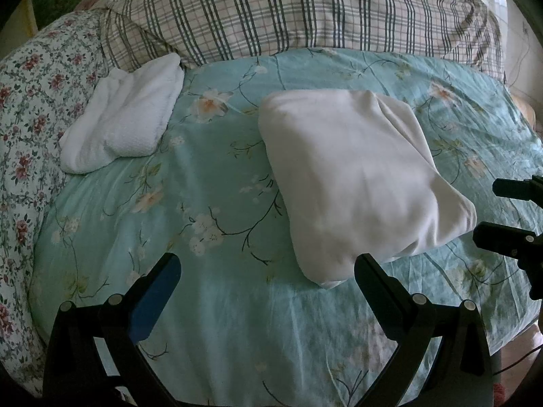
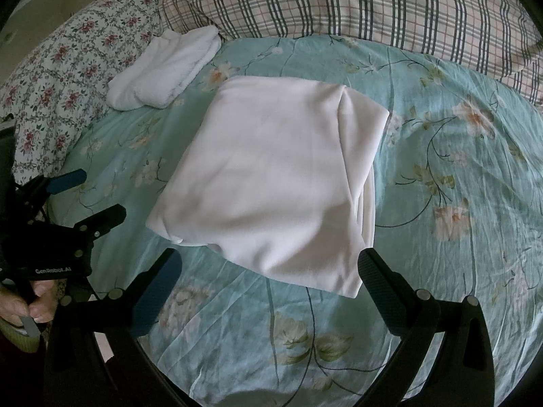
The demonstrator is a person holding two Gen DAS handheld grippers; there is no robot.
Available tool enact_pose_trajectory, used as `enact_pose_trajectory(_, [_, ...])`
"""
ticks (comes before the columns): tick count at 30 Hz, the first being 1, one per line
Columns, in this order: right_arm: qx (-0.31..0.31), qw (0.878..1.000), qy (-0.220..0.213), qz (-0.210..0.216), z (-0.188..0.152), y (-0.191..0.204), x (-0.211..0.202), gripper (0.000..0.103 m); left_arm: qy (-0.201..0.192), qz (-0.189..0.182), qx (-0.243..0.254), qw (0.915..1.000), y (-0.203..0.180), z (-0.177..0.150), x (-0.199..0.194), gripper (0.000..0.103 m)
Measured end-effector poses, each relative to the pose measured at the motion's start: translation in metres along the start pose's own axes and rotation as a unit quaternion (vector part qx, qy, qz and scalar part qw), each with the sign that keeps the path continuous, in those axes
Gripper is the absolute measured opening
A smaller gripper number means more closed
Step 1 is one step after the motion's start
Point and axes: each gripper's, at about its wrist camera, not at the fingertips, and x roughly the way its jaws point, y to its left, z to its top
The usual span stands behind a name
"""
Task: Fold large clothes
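Folded white garment (image 2: 271,183) sits on the bed (image 2: 441,271); left claw (image 1: 266,264) and right claw (image 2: 269,261) both spread apart, empty.

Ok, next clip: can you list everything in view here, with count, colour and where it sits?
folded garment: one, white, middle of the bed, just ahead of both grippers
folded towel: one, white and textured, far left, lying on the edge of the floral bedding
bedspread: one, teal with pale flowers, under both white items
plaid pillow: one, beige with dark checks, along the far edge
floral bedding: one, white with red flowers, at the left
left gripper: one, black with blue pads, jaws open, empty
right gripper: one, black, jaws open, empty
hand: one, lower left of the right wrist view, holding the left gripper's handle
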Motion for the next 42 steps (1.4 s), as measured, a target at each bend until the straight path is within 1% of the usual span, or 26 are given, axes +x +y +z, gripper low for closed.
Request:
enact_pose_trajectory(16, [0.005, 1.000, -0.001, 0.001, 0.003, 0.000, 0.000, 0.103, 0.002, -0.001, 0.005, 1.0000, -0.002, 0.006, 0.006, 0.102])
enact_pose_trajectory(23, [0.010, 1.000, 0.001, 0.002, 0.013, -0.008, 0.004, 0.103, 0.003, 0.000, 0.002, 1.0000, -0.001, 0.015, 0.010, 0.102])
enact_pose_trajectory(32, [0.020, 1.000, -0.003, 0.001, 0.012, -0.013, 0.007, 0.103, 0.006, 0.005, 0.006, 1.0000, -0.004, 0.024, 0.016, 0.102])
enact_pose_trajectory(42, [0.035, 0.999, 0.004, 0.003, 0.013, -0.026, 0.014, 0.103, 0.013, 0.002, 0.006, 0.9999, -0.007, 0.029, 0.023, 0.102])
